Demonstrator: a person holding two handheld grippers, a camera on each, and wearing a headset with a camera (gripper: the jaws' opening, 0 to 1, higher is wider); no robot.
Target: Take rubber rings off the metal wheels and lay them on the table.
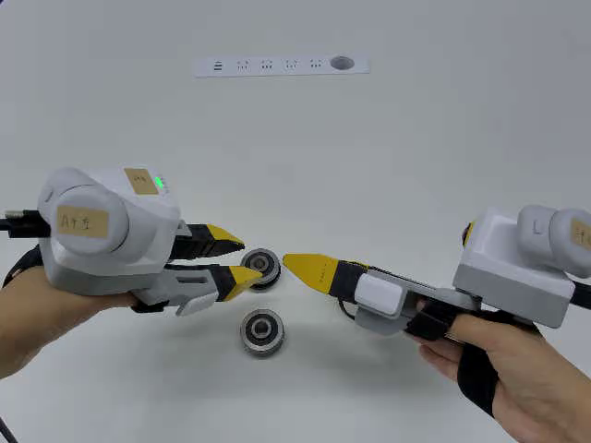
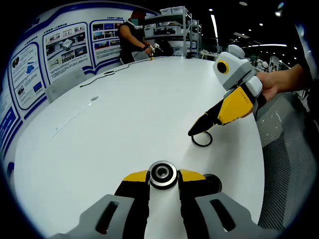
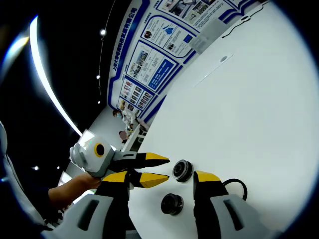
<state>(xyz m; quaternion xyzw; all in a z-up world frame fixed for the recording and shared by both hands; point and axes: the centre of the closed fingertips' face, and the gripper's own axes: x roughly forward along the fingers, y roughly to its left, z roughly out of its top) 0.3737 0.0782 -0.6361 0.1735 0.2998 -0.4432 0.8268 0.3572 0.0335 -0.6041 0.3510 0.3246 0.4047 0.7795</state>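
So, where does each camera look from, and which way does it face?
Head view: on the person's head, facing forward and down at the table; left hand, right hand, left gripper and right gripper show.
Left gripper view: on the left gripper, facing across the table toward the right gripper; its own jaws show, closed on a metal wheel.
Right gripper view: on the right gripper, rolled, facing the left gripper; its own jaws show, apart.
Shared: both gripper views show the rubber ring and that wheel.
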